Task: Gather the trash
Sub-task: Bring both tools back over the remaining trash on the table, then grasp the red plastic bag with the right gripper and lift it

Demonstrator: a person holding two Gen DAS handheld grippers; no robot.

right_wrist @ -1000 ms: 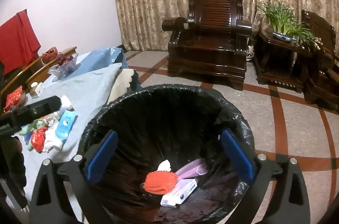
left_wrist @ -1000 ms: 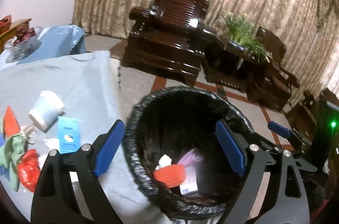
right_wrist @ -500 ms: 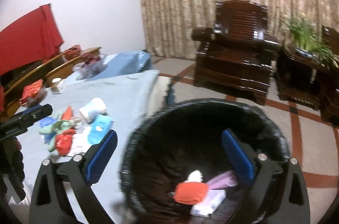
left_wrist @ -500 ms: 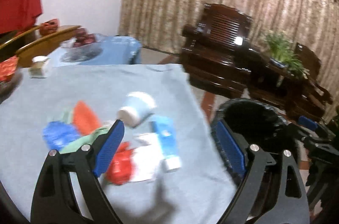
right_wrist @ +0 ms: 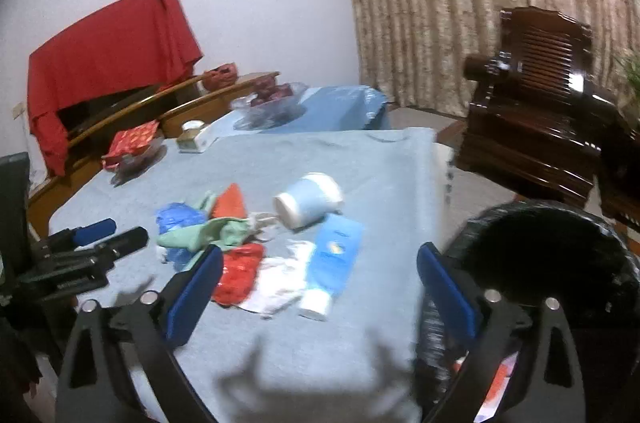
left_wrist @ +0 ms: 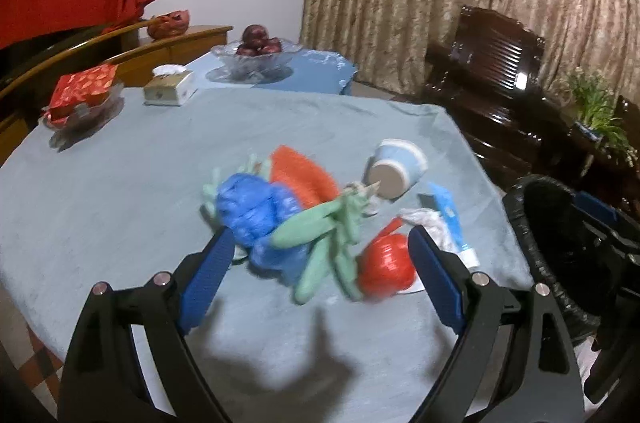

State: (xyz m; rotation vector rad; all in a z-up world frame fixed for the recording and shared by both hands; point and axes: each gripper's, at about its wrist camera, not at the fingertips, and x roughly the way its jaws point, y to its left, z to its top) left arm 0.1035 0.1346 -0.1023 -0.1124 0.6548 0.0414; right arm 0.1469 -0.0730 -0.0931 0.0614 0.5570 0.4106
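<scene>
The counter [left_wrist: 120, 191], draped in a grey-blue cloth, carries one heap of trash near its edge. Beside that edge stands one bin [right_wrist: 560, 263] lined with a black bag; little of its inside shows, only a scrap of red and white low down in the right wrist view. At the counter's far end one glass bowl [left_wrist: 256, 63] holds dark red fruit, and a clear dish [left_wrist: 80, 111] holds a red patterned packet.

In the heap lie one paper cup [right_wrist: 310, 203] on its side, base toward the right claw and mouth pointing away; one blue tube [right_wrist: 334, 259] with its long axis running toward the camera, white cap nearest; one blue plastic bag [left_wrist: 256, 211]; one green rag [left_wrist: 320, 239]; one red crumpled wrapper [left_wrist: 386, 263].

The left claw [left_wrist: 316, 275] hangs wide apart over the heap, gripping nothing. The right claw [right_wrist: 320, 287] is closing, the tube's cap between its jaws but untouched.
</scene>
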